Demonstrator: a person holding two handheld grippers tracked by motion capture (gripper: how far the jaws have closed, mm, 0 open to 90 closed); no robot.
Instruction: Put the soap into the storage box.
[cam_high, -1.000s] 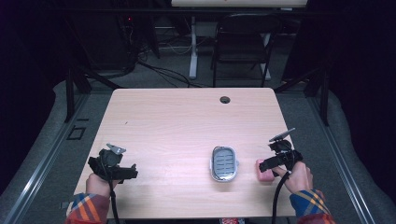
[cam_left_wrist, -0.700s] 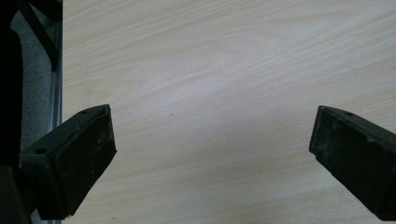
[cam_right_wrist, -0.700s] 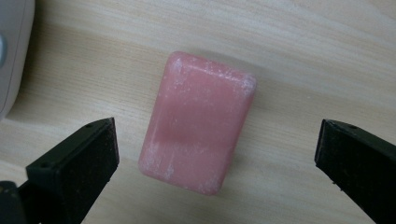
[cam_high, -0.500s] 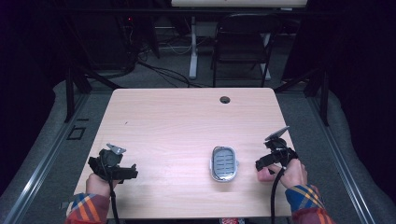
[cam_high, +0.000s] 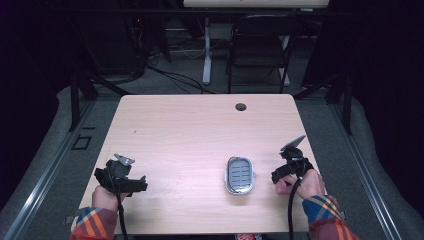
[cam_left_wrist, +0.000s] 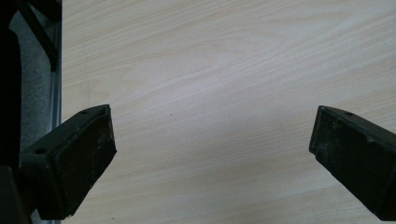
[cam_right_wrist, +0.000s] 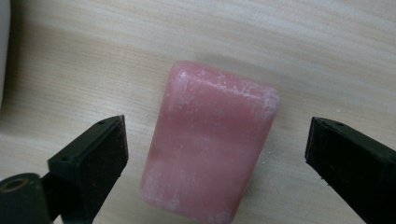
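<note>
The right gripper (cam_right_wrist: 215, 158) is low over the pink soap (cam_right_wrist: 210, 140). Its jaws have just been closing a little, but a gap shows on both sides. The soap lies on the table (cam_high: 200, 125), long way pointing ahead. The soap dish (cam_high: 239, 175) sits near, probably empty. The left gripper (cam_left_wrist: 210, 154) is spread wide, holding nothing.

The pink rectangular soap bar (cam_right_wrist: 212, 140), rounded at its corners and dusted with whitish powder, lay flat on the pale wood-grain desk (cam_right_wrist: 280, 42), its long axis slightly tilted, lying apart from both black jaws flanking it.
</note>
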